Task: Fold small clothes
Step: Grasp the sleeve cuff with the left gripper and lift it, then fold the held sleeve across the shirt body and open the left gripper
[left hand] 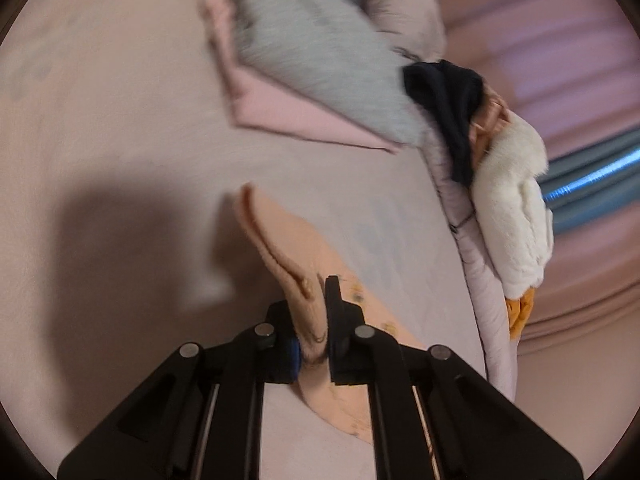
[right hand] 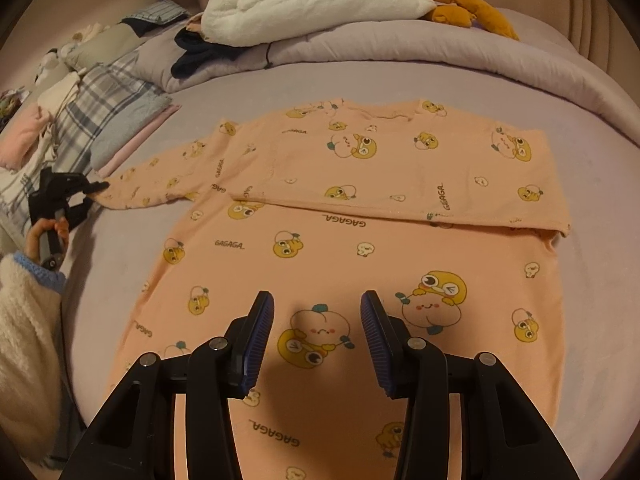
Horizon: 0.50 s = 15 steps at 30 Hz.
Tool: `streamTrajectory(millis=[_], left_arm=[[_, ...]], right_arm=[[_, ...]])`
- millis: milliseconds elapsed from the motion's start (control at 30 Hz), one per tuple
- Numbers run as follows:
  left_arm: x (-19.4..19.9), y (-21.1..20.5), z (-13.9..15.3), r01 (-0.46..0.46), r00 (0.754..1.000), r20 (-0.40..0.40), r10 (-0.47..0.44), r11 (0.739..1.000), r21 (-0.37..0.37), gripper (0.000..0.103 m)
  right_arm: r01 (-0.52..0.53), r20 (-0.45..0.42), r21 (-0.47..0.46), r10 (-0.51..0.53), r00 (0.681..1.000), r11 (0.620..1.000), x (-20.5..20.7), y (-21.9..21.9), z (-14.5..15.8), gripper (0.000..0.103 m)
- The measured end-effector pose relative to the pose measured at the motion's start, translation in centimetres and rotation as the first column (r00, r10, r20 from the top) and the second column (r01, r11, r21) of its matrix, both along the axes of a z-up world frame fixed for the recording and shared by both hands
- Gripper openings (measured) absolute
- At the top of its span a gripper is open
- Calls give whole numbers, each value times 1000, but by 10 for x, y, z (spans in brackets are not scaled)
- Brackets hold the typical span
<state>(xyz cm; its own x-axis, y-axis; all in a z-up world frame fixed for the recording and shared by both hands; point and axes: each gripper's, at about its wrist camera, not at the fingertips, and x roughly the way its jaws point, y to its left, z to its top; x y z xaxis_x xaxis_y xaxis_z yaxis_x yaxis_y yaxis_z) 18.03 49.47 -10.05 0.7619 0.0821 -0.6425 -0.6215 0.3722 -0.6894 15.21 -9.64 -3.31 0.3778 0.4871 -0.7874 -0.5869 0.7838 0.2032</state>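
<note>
Sleeve-folding step: left gripper (left hand: pixel 318 300) clamps the peach shirt (right hand: pixel 360 248) cuff, right gripper (right hand: pixel 317 334) hovers spread above the shirt; next, lay the sleeve across the shirt.

Left tool (left hand: pixel 320 312): matte black linkage arms with round silver pivot pins and a blue pad on one finger. Right tool (right hand: pixel 317 304): identical black frame, silver pins, ribbed blue pads (right hand: pixel 262 336). At 9 o'clock in the right wrist view, bare-skinned left hand (right hand: pixel 50 234), cream fleece sleeve (right hand: pixel 24 332), blue knitted cuff (right hand: pixel 42 270).
</note>
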Motion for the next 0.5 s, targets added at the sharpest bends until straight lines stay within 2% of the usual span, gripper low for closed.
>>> streamTrajectory(millis=[200, 367, 500], left_arm=[[20, -42, 53, 111, 993, 12, -115, 980, 168, 6], [48, -99, 88, 221, 972, 9, -233, 934, 281, 6], [80, -155, 104, 325, 940, -12, -342, 884, 336, 6]], right_arm=[[5, 0, 24, -5, 1000, 1000, -3, -6, 2, 45], [8, -2, 50, -8, 1000, 999, -5, -12, 3, 45], [23, 2, 74, -23, 1000, 997, -3, -24, 5, 45]])
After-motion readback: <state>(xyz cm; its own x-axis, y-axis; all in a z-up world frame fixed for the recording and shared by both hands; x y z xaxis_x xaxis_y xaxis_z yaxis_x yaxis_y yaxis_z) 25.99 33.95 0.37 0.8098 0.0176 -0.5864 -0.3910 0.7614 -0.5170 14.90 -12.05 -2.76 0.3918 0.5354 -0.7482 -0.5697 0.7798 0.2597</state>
